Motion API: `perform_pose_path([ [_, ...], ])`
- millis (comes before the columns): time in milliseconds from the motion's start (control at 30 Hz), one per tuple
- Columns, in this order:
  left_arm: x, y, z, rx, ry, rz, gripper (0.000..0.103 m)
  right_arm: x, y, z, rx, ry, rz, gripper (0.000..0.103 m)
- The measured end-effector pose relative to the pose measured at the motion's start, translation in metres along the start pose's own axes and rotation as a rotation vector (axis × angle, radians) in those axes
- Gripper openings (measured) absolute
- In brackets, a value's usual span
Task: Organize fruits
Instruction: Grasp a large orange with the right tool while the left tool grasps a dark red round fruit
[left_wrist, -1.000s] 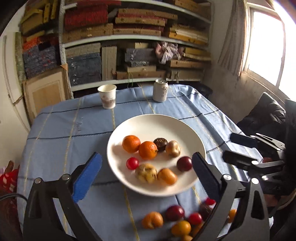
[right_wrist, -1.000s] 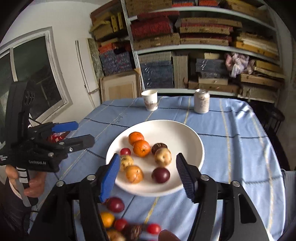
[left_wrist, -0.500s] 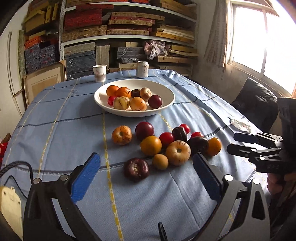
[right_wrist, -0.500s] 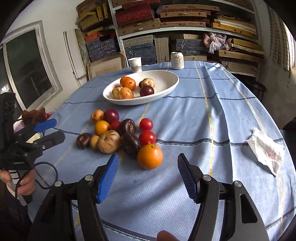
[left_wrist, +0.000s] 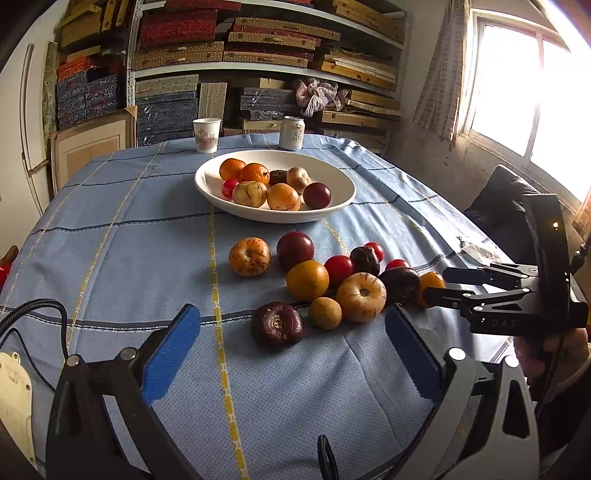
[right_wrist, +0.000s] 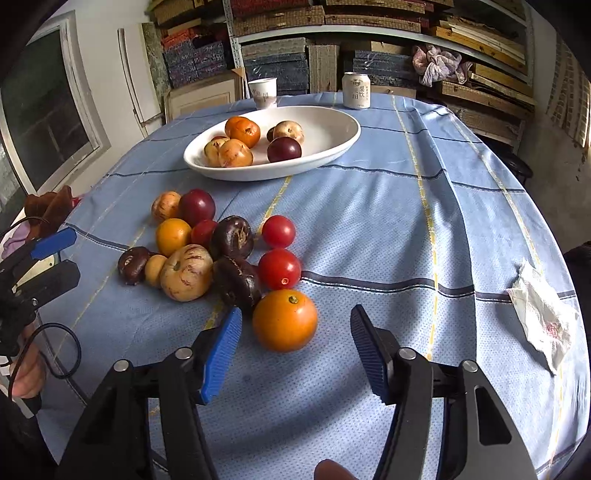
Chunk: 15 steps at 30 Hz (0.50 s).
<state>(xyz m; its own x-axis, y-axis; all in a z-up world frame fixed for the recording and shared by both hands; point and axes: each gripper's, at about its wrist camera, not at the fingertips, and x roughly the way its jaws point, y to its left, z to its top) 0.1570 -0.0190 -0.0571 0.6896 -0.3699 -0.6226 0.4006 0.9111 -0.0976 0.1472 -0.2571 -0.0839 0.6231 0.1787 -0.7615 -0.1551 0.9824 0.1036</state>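
A white plate (left_wrist: 343, 201) (right_wrist: 343, 136) holds several fruits at mid table. A loose cluster of fruits lies nearer on the blue cloth: a dark purple fruit (left_wrist: 277, 325), oranges, red tomatoes and striped yellow fruits. My left gripper (left_wrist: 291, 350) is open and empty, just short of the dark purple fruit. My right gripper (right_wrist: 295, 343) is open and empty, with its pads on either side of an orange (right_wrist: 284, 319) at the cluster's near end. The right gripper also shows in the left wrist view (left_wrist: 443, 284), the left gripper in the right wrist view (right_wrist: 55, 254).
A paper cup (left_wrist: 207, 135) and a drink can (left_wrist: 291, 133) stand behind the plate. A crumpled tissue (right_wrist: 543, 314) lies on the cloth at the right. Shelves of stacked mats fill the back wall. A black cable (left_wrist: 33, 317) runs at the left table edge.
Both grippers have pulled back from above the plate and dropped low toward the near cluster. The right gripper has closed in on the orange. Both stay open.
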Motion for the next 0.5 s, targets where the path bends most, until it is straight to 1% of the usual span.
perform_pose_path([
  [67, 0.0, 0.0, 0.0, -0.003, 0.0, 0.002, 0.098, 0.003, 0.0, 0.0, -0.005, 0.012, -0.005, 0.057],
  [200, -0.001, 0.001, 0.001, -0.004, -0.002, 0.003, 0.098, 0.008, 0.0, 0.001, -0.008, 0.031, -0.002, 0.056],
  [333, 0.0, 0.001, 0.0, -0.004, 0.0, 0.002, 0.098, 0.008, 0.001, 0.001, -0.01, 0.031, 0.0, 0.054],
  [433, -0.001, 0.002, 0.0, -0.004, 0.001, 0.003, 0.098, 0.01, 0.0, 0.001, -0.006, 0.04, 0.007, 0.051],
  [467, 0.0, 0.002, 0.0, -0.004, 0.001, 0.003, 0.098, 0.011, 0.0, 0.001, -0.003, 0.045, 0.01, 0.049],
  [500, 0.0, 0.002, 0.0, -0.004, 0.002, 0.004, 0.098, 0.012, 0.0, 0.001, 0.003, 0.049, 0.016, 0.044],
])
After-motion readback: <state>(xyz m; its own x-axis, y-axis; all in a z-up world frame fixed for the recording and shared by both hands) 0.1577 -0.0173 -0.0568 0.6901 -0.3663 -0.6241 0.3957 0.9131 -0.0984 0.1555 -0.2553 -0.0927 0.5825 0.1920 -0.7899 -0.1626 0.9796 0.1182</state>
